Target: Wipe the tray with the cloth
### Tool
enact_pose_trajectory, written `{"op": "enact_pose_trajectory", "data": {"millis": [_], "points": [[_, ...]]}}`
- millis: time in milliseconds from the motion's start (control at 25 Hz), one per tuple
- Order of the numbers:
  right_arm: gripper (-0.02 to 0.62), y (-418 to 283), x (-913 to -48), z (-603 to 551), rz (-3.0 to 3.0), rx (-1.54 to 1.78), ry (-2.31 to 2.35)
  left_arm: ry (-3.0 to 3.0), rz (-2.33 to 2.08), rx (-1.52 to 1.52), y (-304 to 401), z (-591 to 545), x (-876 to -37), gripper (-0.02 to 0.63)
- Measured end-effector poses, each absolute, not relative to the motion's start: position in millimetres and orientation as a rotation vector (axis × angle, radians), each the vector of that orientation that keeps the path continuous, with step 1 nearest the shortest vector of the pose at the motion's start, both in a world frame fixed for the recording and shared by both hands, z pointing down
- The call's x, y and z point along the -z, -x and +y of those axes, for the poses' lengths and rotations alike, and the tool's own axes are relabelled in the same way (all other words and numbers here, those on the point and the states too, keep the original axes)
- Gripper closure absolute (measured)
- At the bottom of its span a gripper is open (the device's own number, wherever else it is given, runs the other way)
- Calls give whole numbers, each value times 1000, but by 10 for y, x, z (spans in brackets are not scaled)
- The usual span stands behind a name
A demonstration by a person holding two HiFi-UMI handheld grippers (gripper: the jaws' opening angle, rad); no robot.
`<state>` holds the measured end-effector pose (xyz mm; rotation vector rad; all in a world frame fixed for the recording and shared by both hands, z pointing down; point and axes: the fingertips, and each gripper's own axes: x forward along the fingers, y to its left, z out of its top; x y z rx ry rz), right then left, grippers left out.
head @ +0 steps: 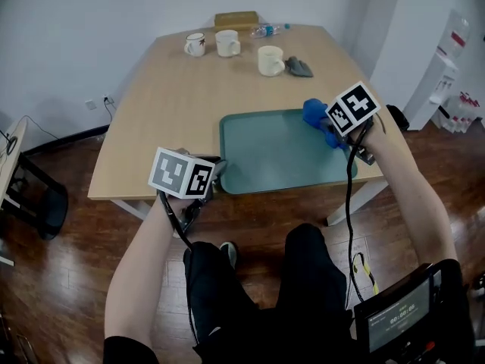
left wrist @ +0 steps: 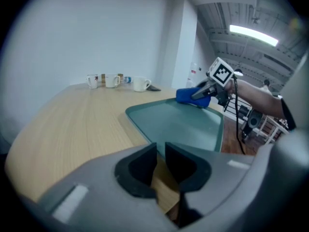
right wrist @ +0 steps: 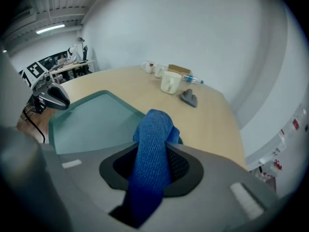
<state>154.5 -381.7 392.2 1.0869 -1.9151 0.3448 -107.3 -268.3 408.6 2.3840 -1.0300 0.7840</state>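
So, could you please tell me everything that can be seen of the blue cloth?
The blue cloth looks like soft knitted fabric, plain bright blue. It is bunched into a thick fold, not spread flat. The right gripper is shut on it: the fold runs between both jaws and its rounded end sticks out past the tips. It is at the far right corner of the teal tray and seems to touch the rim there, though contact is uncertain.
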Motion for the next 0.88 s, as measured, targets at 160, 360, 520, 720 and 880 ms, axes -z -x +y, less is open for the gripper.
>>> {"op": "enact_pose_trajectory", "data": {"millis": [160, 360, 520, 720, 880], "points": [[483, -1940, -3918, -3838, -1878, -346, -1172, -2397, -1054, -789, 1069, -2703, -4089, 549], [483, -1719, -4091, -3733, -1884, -330, -1130, -2399, -1059, -788, 1049, -2681, -4105, 549], [483, -1228, -4112, -3686, -1941, -306, -1064, -2407, -1065, -789, 1045, -2689, -4095, 549], [483, -517, -4116, -3591, -1993, -252, -950, -2404, -1059, -790, 1048, -2680, -4108, 549], [483, 49, -4062, -3545, -2050, -221, -874, -2407, -1061, -790, 1037, -2696, -4091, 549]]}}
